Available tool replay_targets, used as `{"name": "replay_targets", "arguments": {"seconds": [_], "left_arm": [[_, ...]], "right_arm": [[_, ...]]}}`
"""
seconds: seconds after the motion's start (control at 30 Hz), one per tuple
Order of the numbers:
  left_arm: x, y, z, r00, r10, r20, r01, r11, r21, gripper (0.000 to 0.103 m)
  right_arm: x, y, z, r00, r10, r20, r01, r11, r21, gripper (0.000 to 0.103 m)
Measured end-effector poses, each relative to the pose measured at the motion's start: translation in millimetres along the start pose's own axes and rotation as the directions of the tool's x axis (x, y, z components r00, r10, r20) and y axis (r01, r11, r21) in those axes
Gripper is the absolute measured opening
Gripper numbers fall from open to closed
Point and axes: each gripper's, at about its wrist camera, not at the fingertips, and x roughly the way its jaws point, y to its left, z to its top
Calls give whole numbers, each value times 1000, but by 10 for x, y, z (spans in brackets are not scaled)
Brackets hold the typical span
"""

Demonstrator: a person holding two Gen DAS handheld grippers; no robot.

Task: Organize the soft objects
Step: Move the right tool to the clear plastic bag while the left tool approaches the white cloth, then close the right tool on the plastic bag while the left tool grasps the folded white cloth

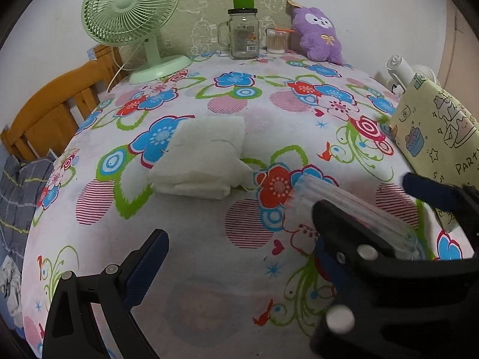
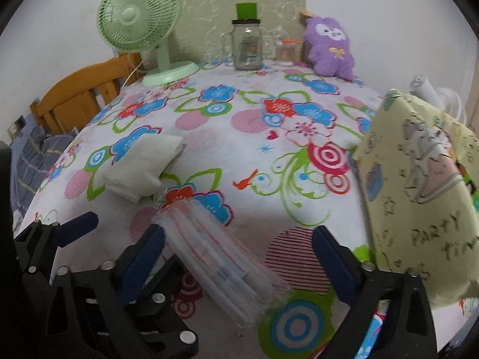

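**Surface.** A floral cloth (image 1: 209, 269) covers the work surface. Its print has blue and red flowers, green stems and striped pink discs.

**Soft items.**
- A white towel (image 1: 200, 155), folded into a thick rectangular pad with a fluffy nap, lies on the cloth left of centre.
- A purple plush (image 1: 317, 34) with a white face patch and a small gold bow leans upright at the far edge, against the wall.
- A pale yellow bag (image 1: 437, 128) of printed fabric, with cartoon line drawings and lettering, stands tilted at the right edge.
- A clear packet (image 2: 215, 254), flat and oblong with ribbed plastic and faint red lines, lies near the front of the cloth.

**Tools.**
- The left gripper (image 1: 239, 233) has its black fingers and textured blue pads spread wide. Bare cloth lies between them, and nothing is gripped. The packet crosses its right-hand finger; contact cannot be determined.
- The right gripper (image 2: 238, 233) is also spread wide. The packet sits between its fingers, close to the left pad and well apart from the right pad. The pads do not clamp it.

**Background.** A green fan (image 1: 131, 9) with a round wire grille, a glass jar (image 1: 244, 34) with a handle, and a small swab tub (image 1: 277, 40) stand along the far edge.
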Motion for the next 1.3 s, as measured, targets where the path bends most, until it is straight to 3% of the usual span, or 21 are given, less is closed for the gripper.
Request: {"name": "replay_targets", "arguments": {"seconds": [0.13, 0.2, 0.27, 0.33, 0.73, 1.3], "left_arm": [[-7, -8, -9, 1000, -8, -4, 8, 1000, 2, 100], [-14, -12, -12, 1000, -7, -4, 7, 1000, 4, 100], [-14, -14, -5, 1000, -4, -5, 4, 1000, 6, 100], [-12, -19, 4, 1000, -3, -10, 3, 1000, 8, 100], [-76, -28, 207, 999, 7, 44, -9, 999, 31, 100], [0, 122, 612, 997, 7, 78, -10, 999, 38, 100]], "right_arm": [[112, 44, 18, 995, 76, -62, -76, 997, 5, 66], [134, 74, 19, 996, 63, -64, -63, 998, -4, 55], [148, 97, 28, 997, 43, -66, -44, 999, -24, 37], [148, 88, 31, 997, 33, -69, -35, 999, -35, 32], [58, 41, 208, 999, 25, -26, -25, 1000, -11, 25], [117, 62, 597, 1000, 14, 15, -15, 1000, 17, 25]]}}
